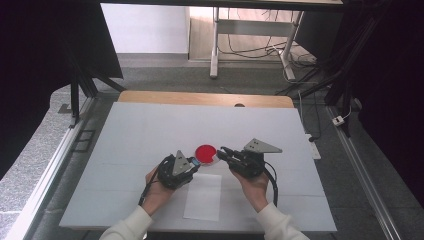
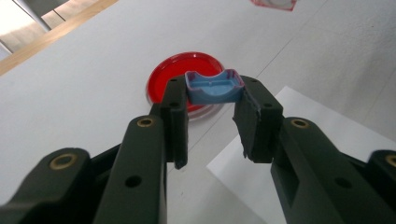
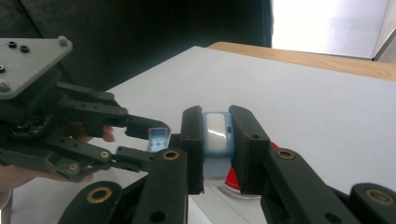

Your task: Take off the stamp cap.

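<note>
Nearest the camera in the high view, two forearms in pale sleeves came up from the bottom edge, each hand holding a set of tongs over the white table [image 1: 125, 135]. Between the hands, a white sheet of paper [image 1: 204, 196] lay flat on the table, and just beyond it sat a red round lid [image 1: 205, 152].

The left tongs [image 1: 192, 162] were clamped on a small blue cap [image 2: 214, 87], gripped by its two ends near the jaw tips with its hollow side facing the camera that rides on them. In the left gripper view the cap hung above the near edge of the red lid [image 2: 180, 77], and the corner of the paper [image 2: 299, 140] showed below the right-hand jaw.

The right tongs [image 1: 225, 154] were closed on a pale blue case [image 3: 216, 140] with a whitish face, squeezed between the two pads and standing upright. In the right gripper view the red lid [image 3: 233, 179] peeked out behind and below the case, and the left tongs [image 3: 156, 140] reached in from the left with the blue cap [image 3: 158, 138] at their tips, close beside the case but apart from it.
</note>
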A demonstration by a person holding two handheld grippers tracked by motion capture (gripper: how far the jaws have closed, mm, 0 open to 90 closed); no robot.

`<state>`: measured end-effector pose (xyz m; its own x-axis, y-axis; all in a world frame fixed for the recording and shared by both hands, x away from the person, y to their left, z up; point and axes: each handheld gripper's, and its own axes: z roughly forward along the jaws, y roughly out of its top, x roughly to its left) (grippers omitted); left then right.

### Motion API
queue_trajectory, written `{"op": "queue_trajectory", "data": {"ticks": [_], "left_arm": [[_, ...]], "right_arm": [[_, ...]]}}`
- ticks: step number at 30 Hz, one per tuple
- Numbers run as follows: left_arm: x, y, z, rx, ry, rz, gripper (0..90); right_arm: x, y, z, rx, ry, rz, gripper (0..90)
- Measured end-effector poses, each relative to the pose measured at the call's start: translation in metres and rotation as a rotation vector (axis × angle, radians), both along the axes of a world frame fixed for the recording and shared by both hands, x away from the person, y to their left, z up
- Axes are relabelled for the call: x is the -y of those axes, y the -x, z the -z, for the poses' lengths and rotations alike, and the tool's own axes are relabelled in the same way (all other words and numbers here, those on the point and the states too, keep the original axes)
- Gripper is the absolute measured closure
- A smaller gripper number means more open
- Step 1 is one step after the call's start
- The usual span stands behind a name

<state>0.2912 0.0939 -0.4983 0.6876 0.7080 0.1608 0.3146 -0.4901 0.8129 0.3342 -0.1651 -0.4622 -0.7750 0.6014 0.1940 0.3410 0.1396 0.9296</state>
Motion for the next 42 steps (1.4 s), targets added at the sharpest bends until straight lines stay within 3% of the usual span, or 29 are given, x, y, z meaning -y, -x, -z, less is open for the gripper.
{"op": "queue_trajectory", "data": {"ticks": [7, 14, 24, 34, 42], "left_arm": [[-0.017, 0.006, -0.004, 0.006, 0.012, -0.013, 65.6], [-0.023, 0.006, -0.004, 0.004, 0.019, -0.018, 65.6], [-0.041, 0.016, -0.007, -0.018, 0.028, -0.012, 65.5], [-0.081, 0.038, 0.001, -0.042, 0.046, -0.083, 65.5], [-0.103, 0.053, 0.005, -0.048, 0.055, -0.125, 65.5]], "right_arm": [[0.003, -0.001, -0.001, 0.007, -0.001, 0.008, 75.4], [0.003, 0.000, -0.001, 0.013, 0.008, 0.010, 75.4], [0.006, -0.002, -0.002, 0.023, 0.018, 0.023, 75.4], [0.012, -0.004, -0.003, 0.030, 0.022, 0.037, 75.4], [0.016, -0.005, -0.004, 0.044, 0.033, 0.051, 75.4]]}}
